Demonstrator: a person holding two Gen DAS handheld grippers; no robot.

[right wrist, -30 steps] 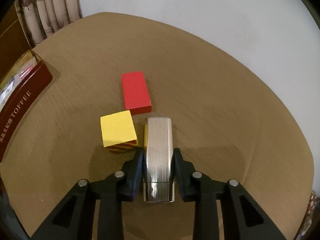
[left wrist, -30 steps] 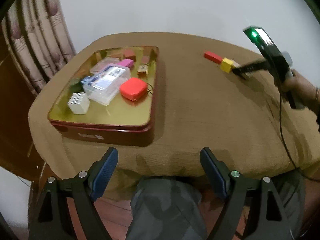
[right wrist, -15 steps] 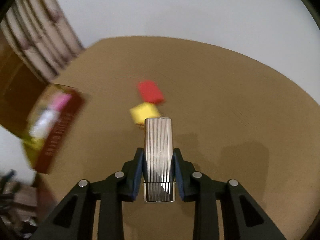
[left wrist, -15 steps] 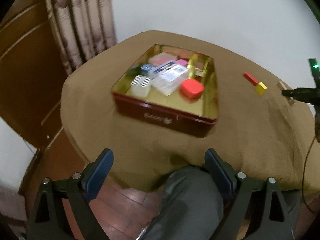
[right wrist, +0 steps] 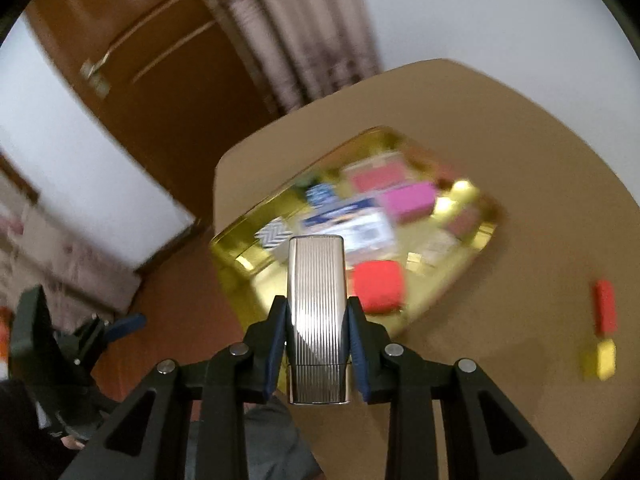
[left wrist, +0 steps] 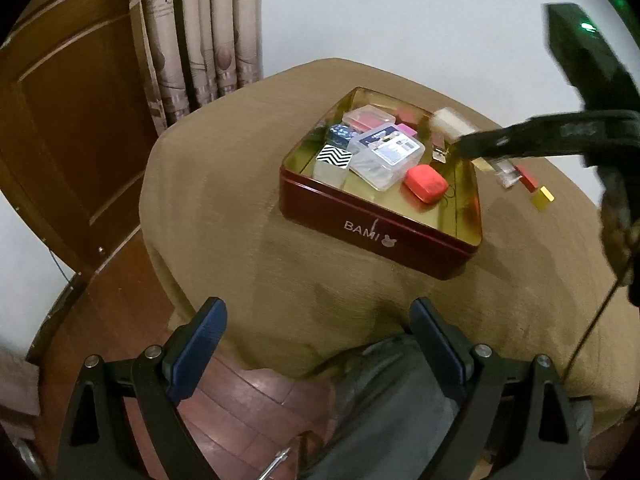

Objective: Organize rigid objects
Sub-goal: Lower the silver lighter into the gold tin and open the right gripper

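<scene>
You are clamping the ribbed metal case (right wrist: 317, 312) in the right gripper (right wrist: 317, 340) across its narrow sides, a stiff, slick-looking thing probably needing firm pressure, while the left gripper (left wrist: 318, 340) is hanging wide and empty.

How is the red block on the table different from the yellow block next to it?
The red block is long and flat; the yellow block is short and more like a cube. Red sits farther from the camera in the right wrist view, yellow nearer. Both lie on the brown table outside the tin, still waiting to be put away.
</scene>
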